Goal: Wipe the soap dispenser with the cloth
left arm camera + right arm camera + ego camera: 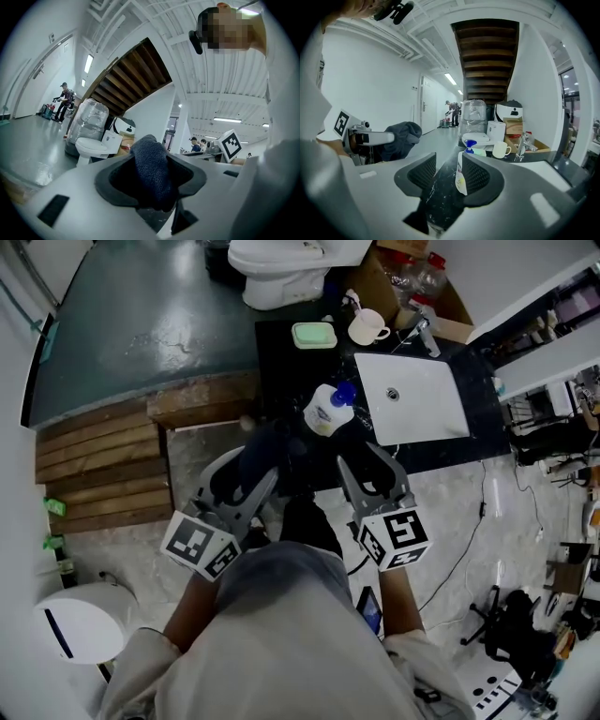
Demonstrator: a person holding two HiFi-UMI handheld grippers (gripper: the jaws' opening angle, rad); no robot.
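- Navy cloth (149, 154) sits bunched between the jaws of the left gripper (151, 178). Pads are clamped on it, and a fold sticks up past the tips.
- Right gripper (449, 176): jaws stand wide, pads pressing on nothing.
- Soap dispenser (461, 177), a white bottle with a blue pump, shows in that gap, hard by the right-hand pad. Contact with the pad: cannot tell.
- Head view: dispenser stands upright on the black counter (281, 343), near its front edge and just left of the sink. It is just ahead of the right gripper's tips, toward their left.
- Cloth hangs over the counter's front-left part, near the dispenser and to its lower left in the head view. No clear contact between the two.
- Both grippers are side by side at the counter's front, marker cubes toward the person.
- White sink (412, 399) is set into the counter on the right, chrome tap (424, 334) at its back edge.
- Cream mug (367, 327) and green soap dish (314, 335) stand along the counter's back.
- White toilet (281, 268) is beyond the counter, wooden steps (103, 474) to the left.
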